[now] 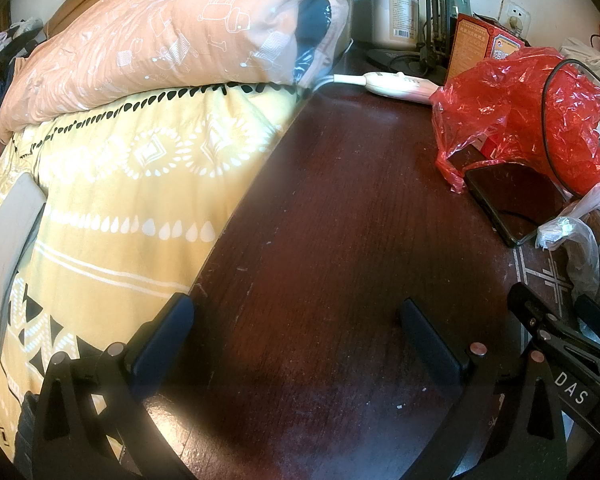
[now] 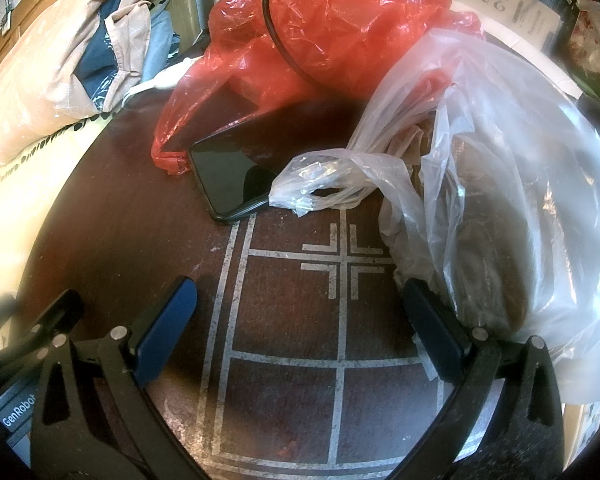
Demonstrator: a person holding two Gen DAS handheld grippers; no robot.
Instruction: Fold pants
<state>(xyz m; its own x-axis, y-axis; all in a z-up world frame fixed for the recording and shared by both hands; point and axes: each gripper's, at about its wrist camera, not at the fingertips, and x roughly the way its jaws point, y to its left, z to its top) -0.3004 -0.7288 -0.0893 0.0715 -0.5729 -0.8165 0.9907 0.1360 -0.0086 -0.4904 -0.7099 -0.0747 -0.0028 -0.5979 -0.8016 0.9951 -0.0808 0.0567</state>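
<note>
I cannot make out any pants for certain. A flat grey item [image 1: 8, 236] lies on the yellow patterned bedspread [image 1: 132, 200] at the far left; what it is stays unclear. My left gripper [image 1: 296, 312] stands open over the dark wooden table [image 1: 340, 220], by its edge with the bed, nothing between its fingers. My right gripper [image 2: 300, 288] is open too, above the white line pattern on the table [image 2: 284, 320]; its right finger [image 2: 432, 328] touches a clear plastic bag [image 2: 520, 184]. The two grippers sit side by side.
A red plastic bag [image 1: 520, 112] with a black cable, a dark phone [image 2: 228, 172], a white power strip [image 1: 396, 84], a jar [image 1: 394, 16] and boxes crowd the back right of the table. A peach quilt [image 1: 140, 40] is piled on the bed.
</note>
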